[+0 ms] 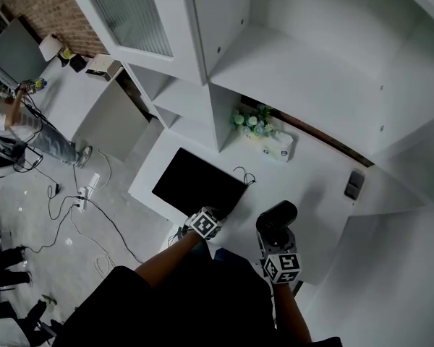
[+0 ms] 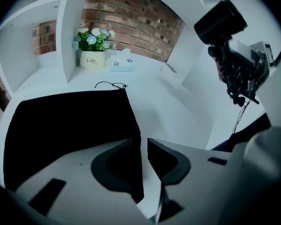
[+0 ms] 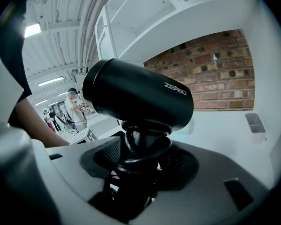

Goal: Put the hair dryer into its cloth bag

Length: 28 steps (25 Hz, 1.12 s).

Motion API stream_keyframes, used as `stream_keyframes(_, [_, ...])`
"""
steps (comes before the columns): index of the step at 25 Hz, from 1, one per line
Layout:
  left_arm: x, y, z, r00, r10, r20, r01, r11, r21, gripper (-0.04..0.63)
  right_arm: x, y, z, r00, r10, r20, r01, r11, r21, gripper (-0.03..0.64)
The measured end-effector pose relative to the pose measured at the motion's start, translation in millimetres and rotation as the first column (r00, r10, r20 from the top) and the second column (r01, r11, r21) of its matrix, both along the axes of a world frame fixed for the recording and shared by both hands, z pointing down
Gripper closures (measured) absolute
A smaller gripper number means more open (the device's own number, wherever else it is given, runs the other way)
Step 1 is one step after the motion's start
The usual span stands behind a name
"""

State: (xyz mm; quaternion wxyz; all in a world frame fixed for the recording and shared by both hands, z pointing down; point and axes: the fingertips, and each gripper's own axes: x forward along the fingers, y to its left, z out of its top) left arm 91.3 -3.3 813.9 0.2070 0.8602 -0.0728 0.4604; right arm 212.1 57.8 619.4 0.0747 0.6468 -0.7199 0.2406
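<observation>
**Hair dryer of smooth black plastic [image 3: 138,95] gripped by its handle; flat black cloth bag [image 1: 199,181] lying on the white desk [image 1: 311,186]**

The right hand-held gripper [image 3: 140,158] is clamped on the dryer's handle, which has the black cord looped round it. The handle runs down into the jaws. The cylindrical barrel sits above them, its long axis crosswise to the jaws and tipped down to the right in the right gripper view. Which end is the nozzle I cannot tell. The dryer is held in the air above the desk near its front edge, just right of the bag.

The bag is a matt rectangle near the desk's front-left corner, its long axis running along the front edge. A thin black drawstring [image 1: 242,173] curls off its back right corner. The left hand-held gripper [image 2: 141,144] stands at the bag's short right edge with its jaws narrowly apart. The cloth edge lies between them against the left pad, and a strip of white desk shows in the gap.

Only the head view shows the bag's whole outline and both bare forearms. Only the left gripper view shows the word "Life" on the cream flower pot [image 2: 92,60], the pale tissue box [image 2: 122,64] beside it at the desk's back edge, and the drawstring's loop. Only the right gripper view shows white lettering on the barrel. It also shows the red brick wall [image 3: 215,74] and a small grey holder [image 3: 255,123] towards the back right corner.
</observation>
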Motion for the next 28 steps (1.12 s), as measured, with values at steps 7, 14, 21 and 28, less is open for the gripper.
stream_keyframes(7, [-5,-21,3,0.996,-0.089,0.002,0.088,0.995,0.046,0.566,-2,2,3,1.000,0.012,0.002,-0.012,1.000,-0.011,0.362])
stream_keyframes(14, [-7,-27,-18,0.988,-0.144,-0.064,0.147,0.989,0.035,0.569,-12,7,17,1.000,-0.019,-0.009,0.019,0.998,-0.052,0.362])
stream_keyframes(21, [-18,-41,-46,0.963,-0.232,-0.140,0.244,0.967,0.078,0.569,-31,0,51,0.993,-0.111,-0.042,0.103,0.983,-0.149,0.362])
stream_keyframes(28, [-24,-44,-69,0.929,-0.302,-0.212,0.318,0.947,0.045,0.569,-47,-12,84,0.973,-0.215,-0.083,0.192,0.955,-0.228,0.362])
